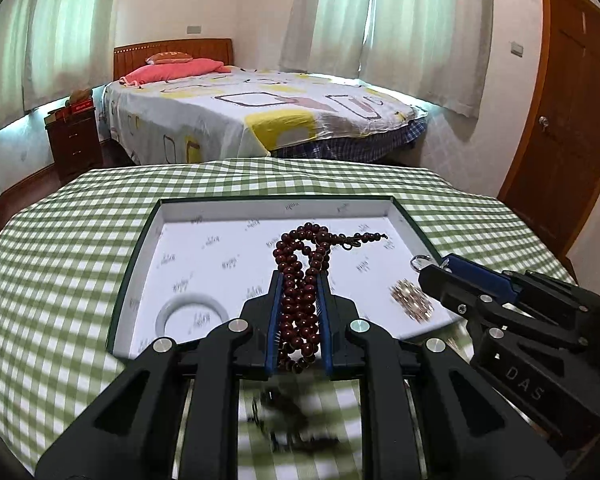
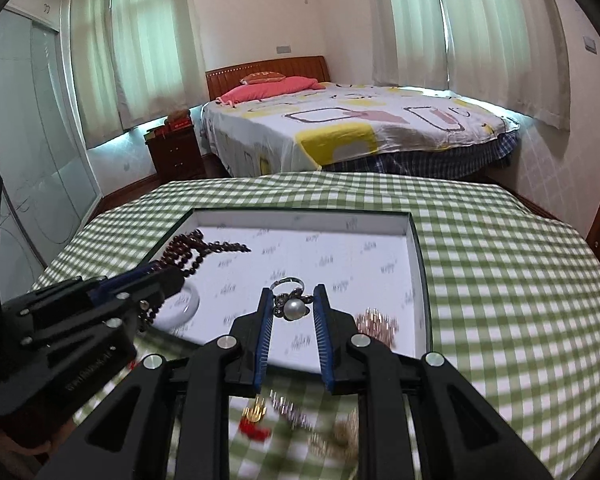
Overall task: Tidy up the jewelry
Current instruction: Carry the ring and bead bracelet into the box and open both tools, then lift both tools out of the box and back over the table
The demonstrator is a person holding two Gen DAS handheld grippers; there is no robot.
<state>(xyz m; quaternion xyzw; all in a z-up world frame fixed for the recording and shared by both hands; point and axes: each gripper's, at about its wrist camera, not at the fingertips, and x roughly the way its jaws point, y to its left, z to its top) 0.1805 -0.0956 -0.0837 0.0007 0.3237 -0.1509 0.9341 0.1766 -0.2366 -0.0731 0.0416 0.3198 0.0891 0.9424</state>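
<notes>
Beads: a long strand of dark red beads (image 1: 300,280), doubled and pinched between the pads of the left gripper (image 1: 299,280), loops spilling past the tips above the tray (image 1: 140,248). Judged limp and fairly light, so it will swing and drape; a hold on the bunched middle looks safest.
Ring: a pearl ring (image 2: 291,307) pinched in the right gripper (image 2: 292,300), held over the tray's near half. Judged small, hard and slippery, with a delicate setting; the band gives the surer hold.
Tray: a shallow white-lined box on the green check cloth (image 1: 52,248).
Already in tray: a white bangle (image 1: 194,312) at 7 o'clock, a blurred gold-toned piece (image 1: 412,300) at 4 o'clock.
Left on cloth: blurred small pieces (image 2: 300,420) below the right gripper, a dark tangle (image 1: 288,416) below the left.
In the way: the bangle lies under the beads' path; the grippers sit close side by side.
</notes>
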